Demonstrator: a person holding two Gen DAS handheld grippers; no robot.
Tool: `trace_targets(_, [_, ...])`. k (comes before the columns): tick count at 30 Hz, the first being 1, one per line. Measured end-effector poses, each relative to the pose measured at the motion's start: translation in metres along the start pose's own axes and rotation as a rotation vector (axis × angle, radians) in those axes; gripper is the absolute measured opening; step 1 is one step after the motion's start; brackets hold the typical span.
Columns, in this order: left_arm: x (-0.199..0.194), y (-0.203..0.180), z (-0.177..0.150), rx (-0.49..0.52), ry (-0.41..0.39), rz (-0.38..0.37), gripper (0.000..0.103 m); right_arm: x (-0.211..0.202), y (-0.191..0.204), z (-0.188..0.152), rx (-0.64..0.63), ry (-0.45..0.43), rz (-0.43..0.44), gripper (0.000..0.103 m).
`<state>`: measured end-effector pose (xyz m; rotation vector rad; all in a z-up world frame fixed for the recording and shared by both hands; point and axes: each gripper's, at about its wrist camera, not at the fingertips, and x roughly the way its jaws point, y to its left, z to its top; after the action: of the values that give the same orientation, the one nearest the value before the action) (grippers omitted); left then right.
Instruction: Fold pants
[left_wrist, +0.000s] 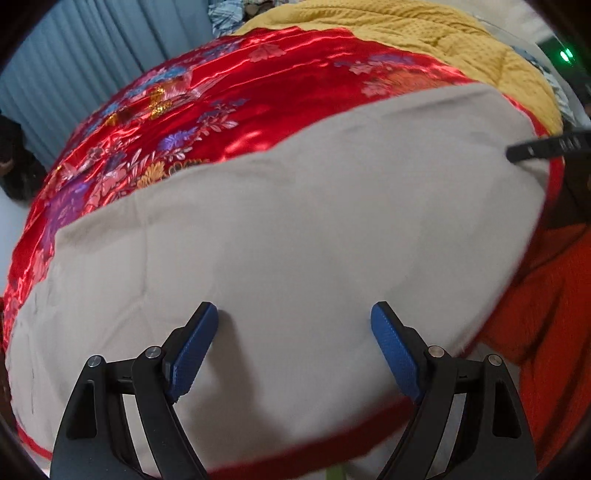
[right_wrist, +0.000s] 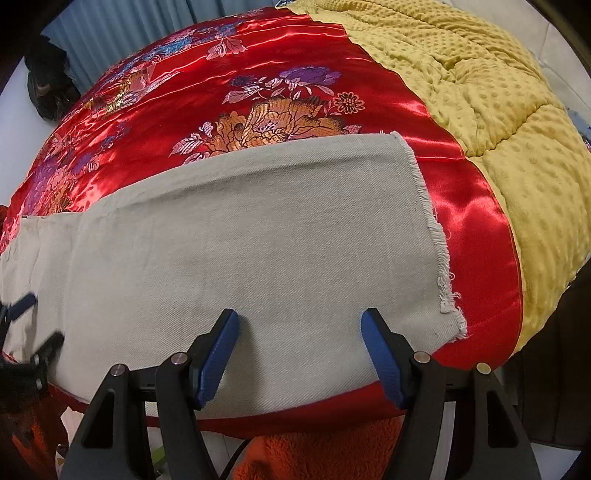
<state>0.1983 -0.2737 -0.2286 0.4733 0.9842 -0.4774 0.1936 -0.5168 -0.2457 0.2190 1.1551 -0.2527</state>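
Pants, pale grey-beige twill, lie flat along the near edge of the bed, on a red satin cover with woven flowers. Right wrist view: frayed hem at 3 o'clock, the leg running off toward 9 o'clock. Left wrist view: same cloth fills the centre, blurred, from 8 to 2 o'clock.

Left tongs: jaws wide apart, blue pads clear of the fabric on both sides, nothing between them; they hover low over the pants. In the right wrist view they show at 9 o'clock, blurred.

Right tongs: jaws apart, nothing gripped, tips over the pants just inside the hem end. One black finger of them enters the left wrist view at 3 o'clock.

Yellow dotted blanket lies past the red cover, 1 to 3 o'clock. Orange fleece shows at 6 o'clock below the bed edge. Blue-grey curtain hangs at 10 o'clock.
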Motion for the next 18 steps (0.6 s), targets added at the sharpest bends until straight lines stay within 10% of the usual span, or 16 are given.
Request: trace_targets(18, [0.0,-0.017,-0.021,0.029,-0.004,0.023,0.087,-0.018,-0.011,-0.007,0.059,-0.092,0.025,0.068])
